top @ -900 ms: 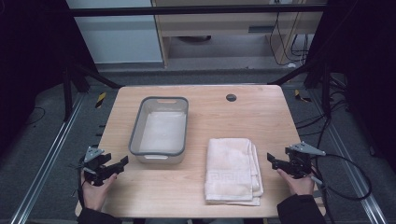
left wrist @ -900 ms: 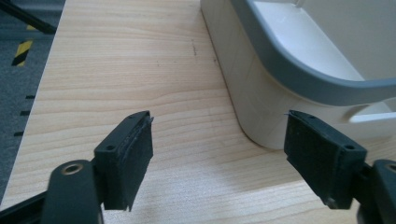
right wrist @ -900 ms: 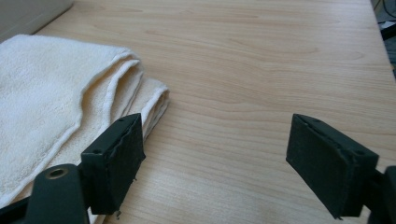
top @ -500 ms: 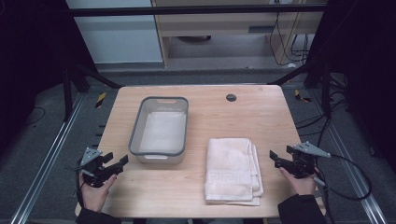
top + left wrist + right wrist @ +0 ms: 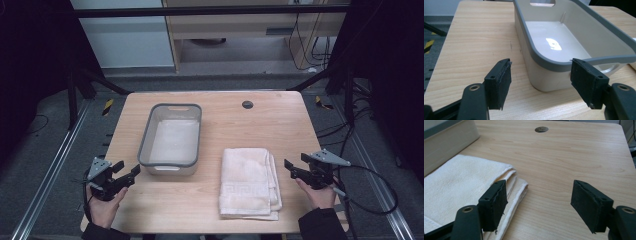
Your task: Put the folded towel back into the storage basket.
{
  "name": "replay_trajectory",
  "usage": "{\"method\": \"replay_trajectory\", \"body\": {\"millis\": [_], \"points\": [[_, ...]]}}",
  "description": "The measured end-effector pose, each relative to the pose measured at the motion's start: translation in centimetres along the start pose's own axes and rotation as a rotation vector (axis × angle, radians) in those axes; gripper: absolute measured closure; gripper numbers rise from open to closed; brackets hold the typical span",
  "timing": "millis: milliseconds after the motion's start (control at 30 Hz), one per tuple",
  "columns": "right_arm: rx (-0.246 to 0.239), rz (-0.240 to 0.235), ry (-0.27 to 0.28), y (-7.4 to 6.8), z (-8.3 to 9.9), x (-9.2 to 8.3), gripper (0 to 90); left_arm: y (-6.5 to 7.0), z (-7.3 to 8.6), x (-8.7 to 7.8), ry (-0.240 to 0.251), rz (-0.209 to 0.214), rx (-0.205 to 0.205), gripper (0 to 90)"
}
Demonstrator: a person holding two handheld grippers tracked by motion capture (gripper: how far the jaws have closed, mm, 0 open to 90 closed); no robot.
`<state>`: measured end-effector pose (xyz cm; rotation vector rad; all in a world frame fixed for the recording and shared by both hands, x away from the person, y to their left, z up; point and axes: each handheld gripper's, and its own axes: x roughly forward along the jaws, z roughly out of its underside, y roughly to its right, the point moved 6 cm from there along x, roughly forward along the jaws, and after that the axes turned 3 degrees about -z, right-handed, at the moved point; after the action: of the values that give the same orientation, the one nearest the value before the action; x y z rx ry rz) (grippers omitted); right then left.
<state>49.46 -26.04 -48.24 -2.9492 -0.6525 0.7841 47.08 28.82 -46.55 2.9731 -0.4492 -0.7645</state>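
I'm looking down on the table (image 5: 280,125) now. The folded towel (image 5: 248,182) lies on the near right part, long axis running from my edge away toward the far side, its folded layered edge facing the right gripper (image 5: 295,171). That gripper hangs just off the towel's right side, jaws spread wide, nothing between them, pointing in toward the cloth. My left gripper (image 5: 126,171) sits at the near left corner, jaws also spread and empty, aimed at the grey-rimmed tub (image 5: 171,137). The tub stands left of the towel, near it but apart, long axis also running front to back, empty inside.

The right gripper view gives me what the high view can't: the towel's (image 5: 461,185) stacked layers at the corner, one fold over another, with my left-hand pad (image 5: 494,203) in front of that edge; whether it touches I can't tell. The tub wall (image 5: 446,138) shows at the upper left, and a round hole (image 5: 541,129) in the tabletop far ahead.

The left gripper view shows the tub (image 5: 564,32) close up: glossy floor with a light glare, a handle cutout at the far end. Its near corner sits between my pads (image 5: 589,83), clear of them.

Around the table: dark frame legs, cables at right, a cabinet beyond.
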Motion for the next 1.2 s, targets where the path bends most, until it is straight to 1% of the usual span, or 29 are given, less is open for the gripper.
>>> {"method": "replay_trajectory", "body": {"millis": [67, 133, 300, 467, 600, 767, 800, 900, 1033, 1100, 1133, 1200], "points": [[-0.002, -0.002, 0.009, -0.1, -0.2, -0.1, 29.8, 0.2, -0.2, -0.1, 0.007, 0.003, 0.003, 32.9], [0.001, -0.014, 0.015, -0.3, -0.5, -0.2, 33.5, 0.4, -0.4, -0.1, 0.014, 0.006, 0.002, 33.1], [-0.016, -0.019, 0.031, -0.8, -1.0, -0.3, 33.7, 0.7, -0.7, -0.2, 0.025, 0.01, 0.007, 33.3], [-0.019, -0.018, 0.052, -0.8, -1.5, -0.5, 32.7, 1.0, -1.1, -0.3, 0.034, 0.02, 0.004, 33.3], [-0.026, -0.021, 0.054, -1.0, -2.0, -0.6, 31.5, 1.3, -1.4, -0.4, 0.036, 0.03, 0.009, 33.4], [-0.043, -0.031, 0.058, -1.2, -2.7, -0.5, 31.1, 1.8, -1.9, -0.5, 0.044, 0.031, 0.021, 33.6], [-0.046, -0.041, 0.064, -1.3, -3.0, -0.5, 30.9, 1.9, -2.0, -0.5, 0.046, 0.031, 0.023, 33.8], [-0.053, -0.042, 0.066, -1.4, -3.3, -0.5, 30.6, 2.2, -2.2, -0.4, 0.043, 0.034, 0.031, 34.1], [-0.062, -0.05, 0.07, -1.7, -3.8, -0.5, 29.0, 2.7, -2.5, -0.3, 0.046, 0.039, 0.037, 34.5], [-0.06, -0.053, 0.075, -1.7, -4.1, -0.5, 28.3, 3.4, -2.8, -0.2, 0.049, 0.048, 0.045, 34.5], [-0.061, -0.053, 0.078, -1.7, -4.2, -0.5, 28.1, 3.4, -2.8, -0.2, 0.049, 0.048, 0.045, 34.5], [-0.061, -0.059, 0.08, -1.8, -4.4, -0.4, 27.7, 3.9, -3.1, -0.1, 0.053, 0.054, 0.054, 34.5]]}}
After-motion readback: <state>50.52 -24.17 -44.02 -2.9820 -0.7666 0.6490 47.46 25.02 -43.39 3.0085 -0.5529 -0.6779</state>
